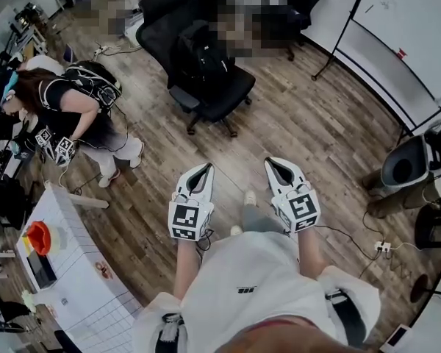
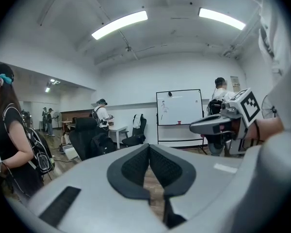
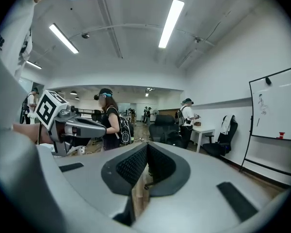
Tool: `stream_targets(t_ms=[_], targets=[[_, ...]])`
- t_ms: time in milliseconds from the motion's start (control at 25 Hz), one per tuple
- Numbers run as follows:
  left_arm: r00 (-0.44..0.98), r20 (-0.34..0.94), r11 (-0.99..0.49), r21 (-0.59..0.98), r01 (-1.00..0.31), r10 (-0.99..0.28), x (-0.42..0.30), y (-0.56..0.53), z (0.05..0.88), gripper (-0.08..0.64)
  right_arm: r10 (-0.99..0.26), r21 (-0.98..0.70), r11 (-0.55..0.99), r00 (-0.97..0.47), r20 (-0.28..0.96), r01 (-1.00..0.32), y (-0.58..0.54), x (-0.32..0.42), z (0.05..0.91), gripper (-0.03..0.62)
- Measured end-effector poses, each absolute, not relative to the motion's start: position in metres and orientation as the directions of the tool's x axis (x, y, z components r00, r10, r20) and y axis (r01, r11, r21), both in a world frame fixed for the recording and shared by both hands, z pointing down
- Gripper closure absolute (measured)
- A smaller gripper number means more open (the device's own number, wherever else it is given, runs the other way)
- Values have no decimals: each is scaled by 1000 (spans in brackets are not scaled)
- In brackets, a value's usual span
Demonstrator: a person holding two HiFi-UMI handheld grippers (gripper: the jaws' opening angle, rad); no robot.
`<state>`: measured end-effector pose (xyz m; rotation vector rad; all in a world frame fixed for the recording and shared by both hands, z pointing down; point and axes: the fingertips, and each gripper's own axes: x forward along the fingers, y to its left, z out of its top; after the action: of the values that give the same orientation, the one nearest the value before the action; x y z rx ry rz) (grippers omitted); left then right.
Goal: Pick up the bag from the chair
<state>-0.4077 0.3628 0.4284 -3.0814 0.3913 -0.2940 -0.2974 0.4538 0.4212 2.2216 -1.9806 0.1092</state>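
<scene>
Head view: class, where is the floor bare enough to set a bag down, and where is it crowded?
Bare floor lies between the chair and the whiteboard, and also just in front of the chair. It is crowded on the left, with a person and a white table, and along the right edge, with a bin and a power strip.

a: spotted a whiteboard (image 1: 408, 28) at the upper right, above wooden floor (image 1: 309, 131).
b: noted. also a person (image 1: 66, 112) in black at the left, bent forward.
a: got a white table (image 1: 73, 271) at lower left, with something orange (image 1: 38, 235) on it, possibly a bowl.
b: and a power strip (image 1: 383, 246) on the floor at right, near a grey bin (image 1: 403, 166).
</scene>
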Motion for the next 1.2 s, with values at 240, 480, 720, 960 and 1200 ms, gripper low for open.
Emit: stream_targets(t_ms=[240, 480, 720, 960, 1200], targets=[[950, 176, -966, -55, -254, -260, -382, 331, 429, 548, -981, 69, -88, 98, 165, -994, 420, -276, 427, 597], [942, 184, -959, -57, -277, -282, -345, 282, 428, 548, -983, 64, -60, 70, 169, -996, 368, -237, 428, 597], [934, 198, -955, -54, -293, -298, -288, 239, 422, 548, -983, 49, -40, 48, 179, -998, 320, -178, 426, 597], [923, 214, -947, -55, -316, -321, -237, 199, 422, 548, -983, 36, -1, 7, 185, -999, 276, -129, 426, 597], [911, 209, -934, -53, -354, -357, -190, 168, 419, 549, -981, 42, 47, -38, 191, -998, 236, -84, 428, 597]])
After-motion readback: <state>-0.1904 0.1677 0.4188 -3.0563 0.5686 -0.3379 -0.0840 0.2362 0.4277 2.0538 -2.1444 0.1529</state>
